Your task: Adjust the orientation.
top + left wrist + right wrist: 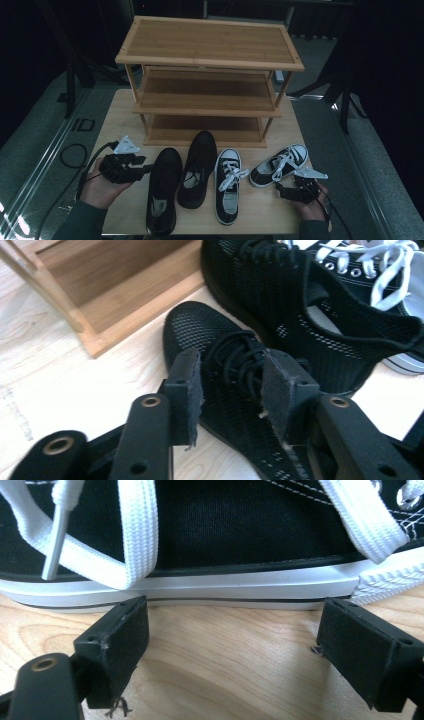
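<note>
A: Two sets of jaws, both spread wide, nothing pinched in either. On the left gripper (231,385) the pads hang apart just over the laced top of the near black mesh shoe (225,390); no pad presses it.

B: And in the high view that left gripper (145,167) lies level, tips turned toward the shoe's (164,187) left flank, right at its edge. The left hand (102,187) comes in from the bottom edge, sleeve low, cable trailing off to the left.

A: Right gripper (232,640) now: jaws released, pointing straight at the white sole wall of the black-and-white sneaker (240,545), bare wood between the pads, a lace looping down just ahead of the left one.

B: From above, the right gripper (279,189) sits just below that angled sneaker (280,165), with the right hand (312,202) low near the table's front right corner.

A: Four shoes in a row: the near mesh shoe, a second black shoe (197,167) touching it, a straight sneaker (227,185), then the angled one.

B: The row stands in front of the bamboo rack (207,75), whose three shelves are bare. The table (122,115) has open wood left of the mesh shoe, a strip between rack and toes, and the mesh shoe's heel reaches the front edge.
</note>
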### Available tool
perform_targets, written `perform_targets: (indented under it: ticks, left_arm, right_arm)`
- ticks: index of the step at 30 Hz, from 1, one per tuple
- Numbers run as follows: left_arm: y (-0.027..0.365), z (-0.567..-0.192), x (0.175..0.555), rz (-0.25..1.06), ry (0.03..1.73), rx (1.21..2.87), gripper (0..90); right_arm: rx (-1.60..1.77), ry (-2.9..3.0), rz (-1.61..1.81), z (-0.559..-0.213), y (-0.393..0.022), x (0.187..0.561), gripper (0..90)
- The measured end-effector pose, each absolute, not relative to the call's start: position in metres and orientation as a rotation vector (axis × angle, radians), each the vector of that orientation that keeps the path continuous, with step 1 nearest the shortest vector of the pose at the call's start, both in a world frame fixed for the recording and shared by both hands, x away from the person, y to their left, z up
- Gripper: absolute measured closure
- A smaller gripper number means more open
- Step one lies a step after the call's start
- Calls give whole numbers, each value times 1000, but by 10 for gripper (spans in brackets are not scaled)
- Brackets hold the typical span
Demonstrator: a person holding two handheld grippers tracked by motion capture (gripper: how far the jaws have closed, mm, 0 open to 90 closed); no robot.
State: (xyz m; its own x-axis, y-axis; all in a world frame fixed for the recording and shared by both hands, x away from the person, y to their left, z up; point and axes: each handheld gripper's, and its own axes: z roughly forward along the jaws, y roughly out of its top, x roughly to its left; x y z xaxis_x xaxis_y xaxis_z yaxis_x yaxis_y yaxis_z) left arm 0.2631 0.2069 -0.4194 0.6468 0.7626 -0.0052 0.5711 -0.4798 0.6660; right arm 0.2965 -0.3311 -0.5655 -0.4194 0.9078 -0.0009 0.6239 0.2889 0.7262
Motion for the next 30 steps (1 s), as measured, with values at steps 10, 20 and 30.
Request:
perform_targets:
  ticks: [10,20,30]
  left_arm:
    - [195,-425,254,314,1029,2239,567]
    - [185,-443,248,280,1088,2332,616]
    - [189,-453,244,229,1130,2317,654]
  right_arm:
    - [1373,2148,924,-566,-331,296,134]
    - [1373,2148,924,-566,-331,296,134]
    - [1373,2148,924,-565,-331,296,134]
